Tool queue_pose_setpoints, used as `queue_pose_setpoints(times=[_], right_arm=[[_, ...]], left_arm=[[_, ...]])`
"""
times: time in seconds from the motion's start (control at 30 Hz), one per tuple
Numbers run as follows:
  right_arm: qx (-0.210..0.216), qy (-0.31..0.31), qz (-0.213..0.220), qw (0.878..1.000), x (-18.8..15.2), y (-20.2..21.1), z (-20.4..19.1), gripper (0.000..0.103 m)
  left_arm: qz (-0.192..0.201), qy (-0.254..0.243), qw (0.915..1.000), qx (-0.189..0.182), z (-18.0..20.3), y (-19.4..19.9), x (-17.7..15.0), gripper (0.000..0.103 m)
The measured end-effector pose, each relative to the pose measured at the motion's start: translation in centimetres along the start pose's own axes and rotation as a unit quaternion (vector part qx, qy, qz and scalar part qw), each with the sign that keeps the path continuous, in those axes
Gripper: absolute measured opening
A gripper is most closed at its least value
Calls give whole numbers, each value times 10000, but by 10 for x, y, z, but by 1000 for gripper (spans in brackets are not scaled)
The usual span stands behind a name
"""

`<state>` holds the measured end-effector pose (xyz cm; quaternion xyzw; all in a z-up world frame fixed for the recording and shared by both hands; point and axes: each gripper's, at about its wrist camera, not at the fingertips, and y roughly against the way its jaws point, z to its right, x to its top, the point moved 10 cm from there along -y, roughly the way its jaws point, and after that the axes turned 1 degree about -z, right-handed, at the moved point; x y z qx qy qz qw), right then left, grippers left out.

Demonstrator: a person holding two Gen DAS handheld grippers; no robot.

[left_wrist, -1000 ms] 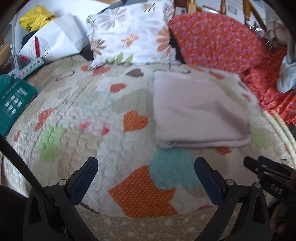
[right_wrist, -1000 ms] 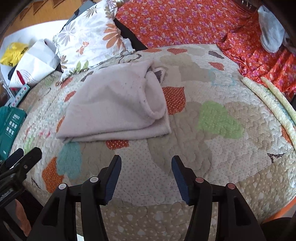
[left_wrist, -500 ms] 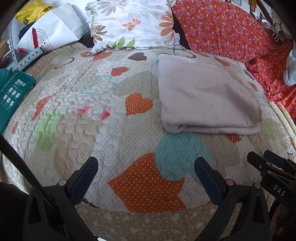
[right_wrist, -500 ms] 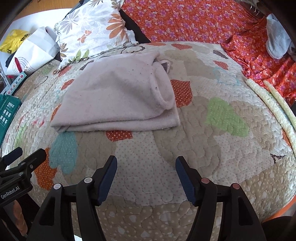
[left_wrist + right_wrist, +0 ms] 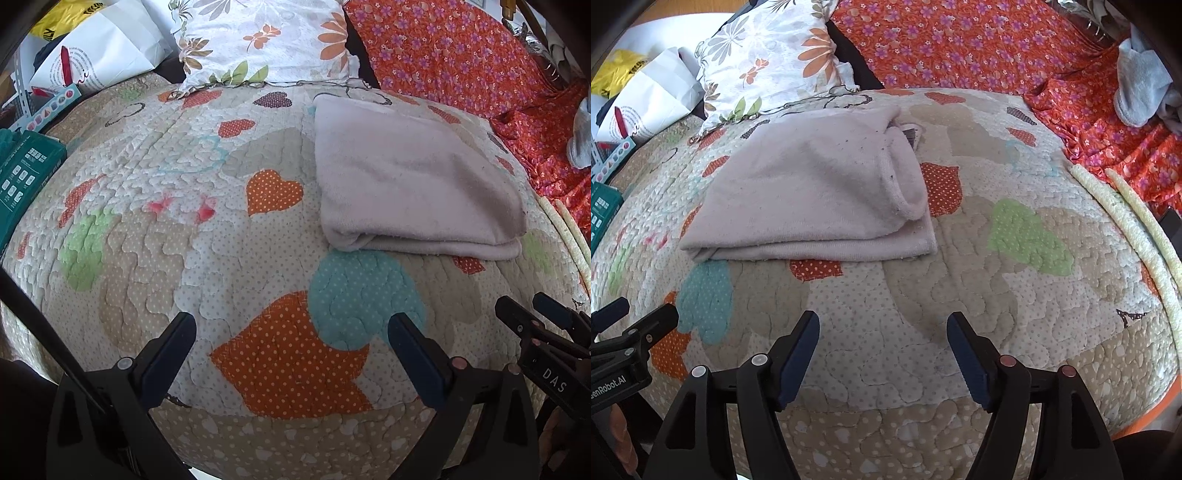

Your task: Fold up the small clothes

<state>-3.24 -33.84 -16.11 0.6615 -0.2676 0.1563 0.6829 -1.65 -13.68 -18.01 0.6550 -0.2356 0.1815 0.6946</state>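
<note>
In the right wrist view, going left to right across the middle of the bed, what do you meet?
Teal box → folded pale pink garment → orange dotted patch → green patch → two cream padded tubes, all lying on the quilt.

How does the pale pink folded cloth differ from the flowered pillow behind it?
The folded cloth is plain pale pink; the flowered pillow is white with orange and grey flowers. The cloth lies flat in layers on the quilt; the pillow is plump and sits at the quilt's far edge. Neither is held by a gripper.
</note>
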Motion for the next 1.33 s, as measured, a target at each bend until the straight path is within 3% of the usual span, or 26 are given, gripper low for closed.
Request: queue_pose_setpoints(times=[0.5, 0.73, 1.33], right_arm=[[-217, 92, 82, 9997, 1, 1, 2, 80], [-597, 350, 306, 9971, 6, 7, 1, 81], [-850, 700, 406, 9931, 3, 10, -9, 83]], left_arm=[[-92, -29, 10000, 14, -2, -5, -3, 103], [-217, 17, 9997, -56, -3, -12, -6, 103], [152, -129, 9998, -39, 4, -3, -3, 103]])
